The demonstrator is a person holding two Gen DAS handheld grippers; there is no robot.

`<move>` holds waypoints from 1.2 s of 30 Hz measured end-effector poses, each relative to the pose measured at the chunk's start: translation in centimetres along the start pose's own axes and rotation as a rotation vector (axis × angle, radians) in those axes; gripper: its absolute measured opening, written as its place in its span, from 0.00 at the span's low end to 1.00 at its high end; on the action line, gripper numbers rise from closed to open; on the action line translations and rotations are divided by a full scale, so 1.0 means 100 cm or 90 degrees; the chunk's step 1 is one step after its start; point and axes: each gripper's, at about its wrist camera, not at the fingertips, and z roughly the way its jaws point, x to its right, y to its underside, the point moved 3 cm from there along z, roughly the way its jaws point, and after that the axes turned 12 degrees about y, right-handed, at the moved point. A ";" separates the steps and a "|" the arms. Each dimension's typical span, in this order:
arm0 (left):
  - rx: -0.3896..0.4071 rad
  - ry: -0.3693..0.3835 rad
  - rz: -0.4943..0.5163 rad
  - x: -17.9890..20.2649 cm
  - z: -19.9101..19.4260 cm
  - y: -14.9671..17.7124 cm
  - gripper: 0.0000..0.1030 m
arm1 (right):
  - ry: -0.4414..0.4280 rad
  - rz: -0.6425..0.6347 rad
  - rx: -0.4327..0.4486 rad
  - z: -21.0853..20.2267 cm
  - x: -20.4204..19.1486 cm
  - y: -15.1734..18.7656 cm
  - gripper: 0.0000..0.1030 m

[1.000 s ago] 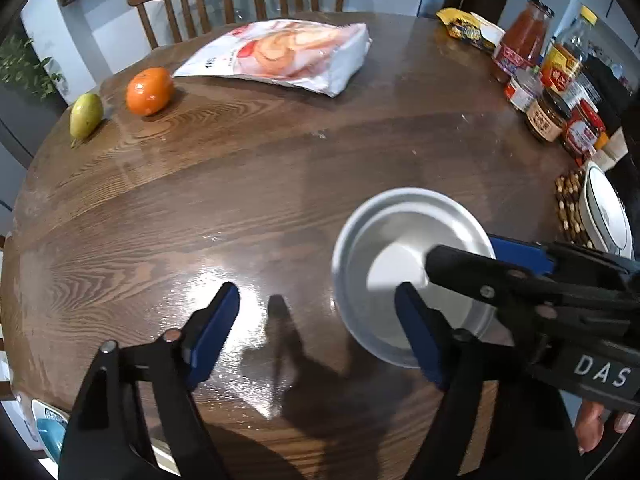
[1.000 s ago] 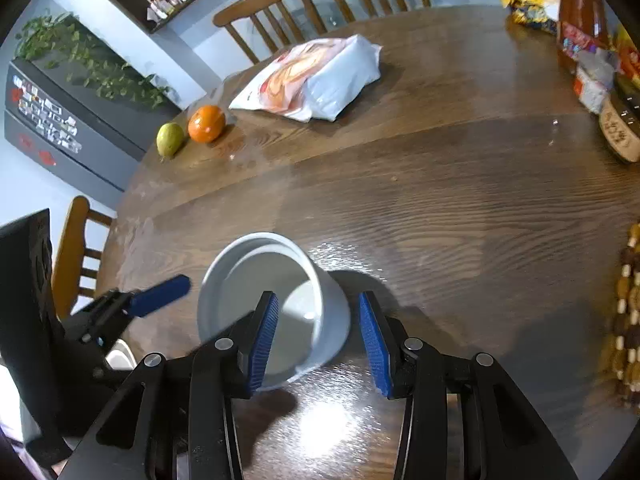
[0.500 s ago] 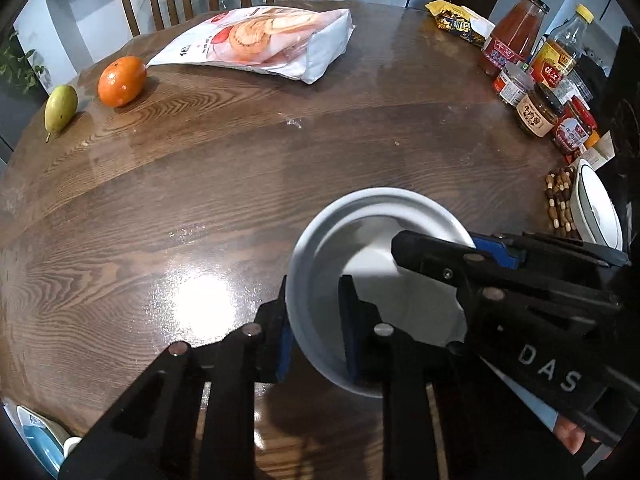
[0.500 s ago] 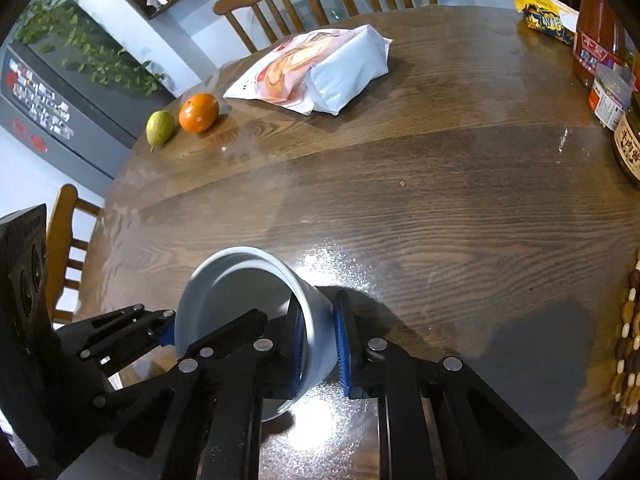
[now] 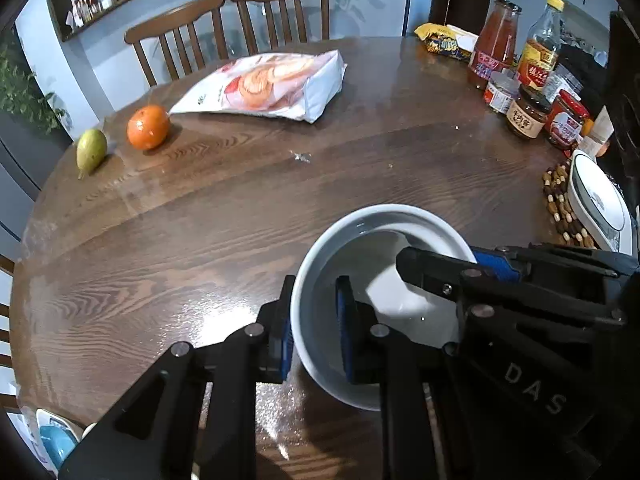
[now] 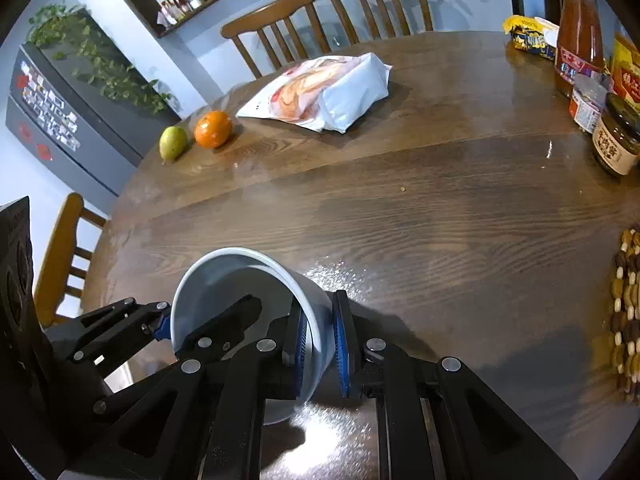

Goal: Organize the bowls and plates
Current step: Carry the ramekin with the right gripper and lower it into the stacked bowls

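Note:
A white bowl sits near the front of the round wooden table. My left gripper has its blue pads on either side of the bowl's near-left wall, and its jaws are closing on it. My right gripper is shut on the bowl at the opposite wall, one finger inside and one outside. Each view shows the other gripper: the right gripper across the bowl, the left gripper at the far rim. A white dish rests on a beaded mat at the right edge.
A snack bag, an orange and a pear lie at the back left. Jars and bottles crowd the back right. Two wooden chairs stand behind the table. A blue-and-white object shows below the front left edge.
Both grippers went from open beside the bowl to closed on opposite sides of its rim. The cameras pitched up a little, showing more of the room.

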 end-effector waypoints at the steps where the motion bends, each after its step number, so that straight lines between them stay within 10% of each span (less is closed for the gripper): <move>1: 0.003 -0.001 0.002 0.001 -0.003 0.000 0.15 | -0.002 0.000 0.002 -0.003 -0.001 0.001 0.15; 36: 0.114 -0.046 0.013 -0.007 -0.118 0.051 0.15 | -0.023 -0.050 0.091 -0.093 -0.079 0.042 0.15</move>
